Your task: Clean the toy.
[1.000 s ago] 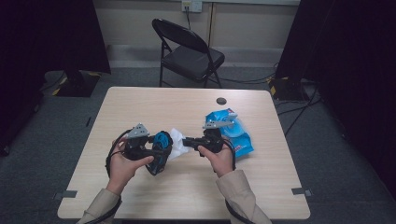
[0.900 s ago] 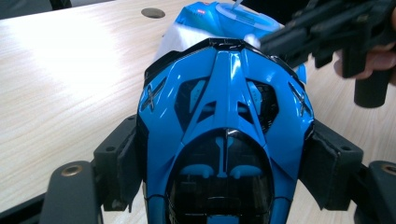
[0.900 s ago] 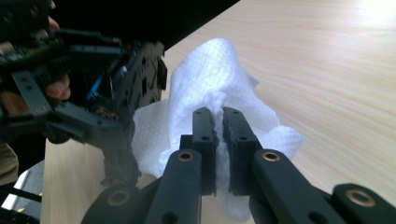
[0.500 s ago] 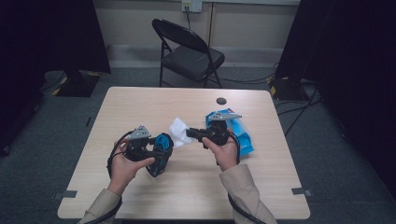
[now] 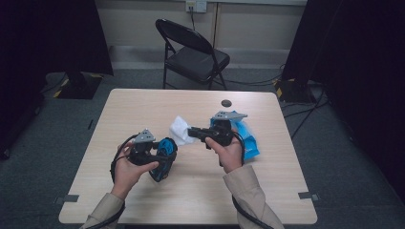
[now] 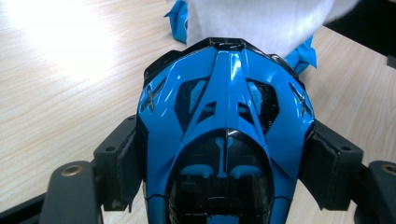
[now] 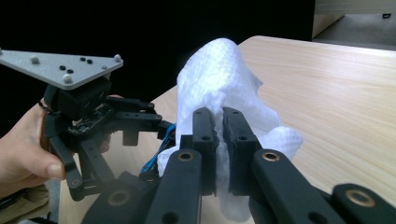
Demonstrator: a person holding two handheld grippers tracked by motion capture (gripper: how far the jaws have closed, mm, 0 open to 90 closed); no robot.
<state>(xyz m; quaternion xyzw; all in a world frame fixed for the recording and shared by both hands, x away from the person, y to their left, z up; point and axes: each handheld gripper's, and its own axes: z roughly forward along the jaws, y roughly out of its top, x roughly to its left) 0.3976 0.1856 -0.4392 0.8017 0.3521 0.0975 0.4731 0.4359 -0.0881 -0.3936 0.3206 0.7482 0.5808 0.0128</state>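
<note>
The left gripper [image 5: 160, 160] sits over the near left part of the wooden surface [image 5: 143, 102], its jaws spread wide and pressed against both sides of a glossy blue and black toy car [image 6: 224, 140], which they hold clamped between the pads. In the left gripper view the car's nose points away, toward a white cloth just beyond it. The right gripper [image 7: 218, 140], held near the middle of the surface, has its jaws closed almost fully on that white cloth [image 7: 219, 79], a crumpled textured wipe pinched between the pads and lifted off the wood, just beside the car. Behind the right hand [image 5: 229, 152] a blue packet [image 5: 248, 140] lies on the surface. A small dark disc [image 5: 226, 103] rests near the far edge, and a black folding chair [image 5: 193, 52] stands beyond.
</note>
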